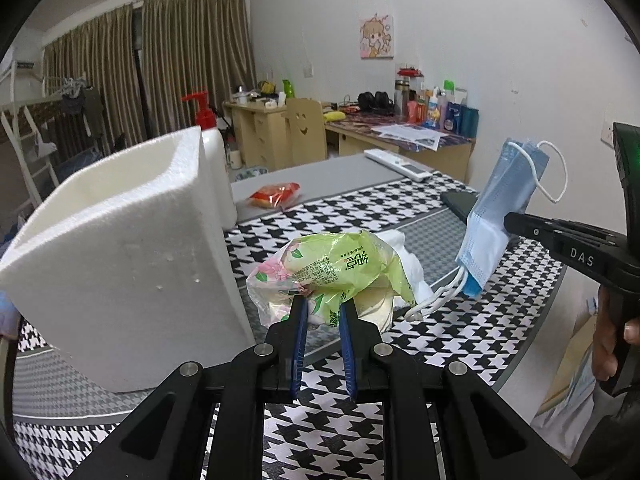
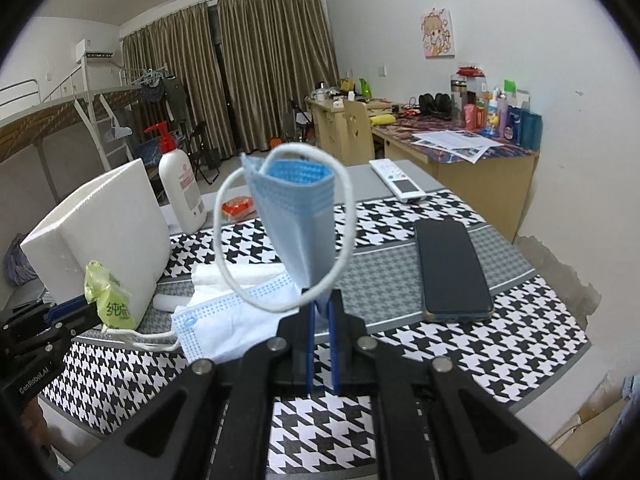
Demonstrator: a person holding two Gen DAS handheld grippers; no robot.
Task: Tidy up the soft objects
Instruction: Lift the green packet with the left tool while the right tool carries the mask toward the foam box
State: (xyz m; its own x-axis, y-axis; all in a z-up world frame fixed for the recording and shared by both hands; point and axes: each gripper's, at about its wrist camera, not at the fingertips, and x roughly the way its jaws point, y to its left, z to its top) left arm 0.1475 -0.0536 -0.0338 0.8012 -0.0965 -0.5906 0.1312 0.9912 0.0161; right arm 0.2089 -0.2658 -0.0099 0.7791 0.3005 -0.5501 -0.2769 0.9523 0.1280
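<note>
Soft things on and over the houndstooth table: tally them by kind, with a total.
Face masks: 2, a folded one pinched in the right hand-held gripper and a flat one lying on the cloth.
Tissue packs: 1, the green pack pinched in the left hand-held gripper.
White tissue or cloth: 1, a wad on the table.
Total: 4.
</note>
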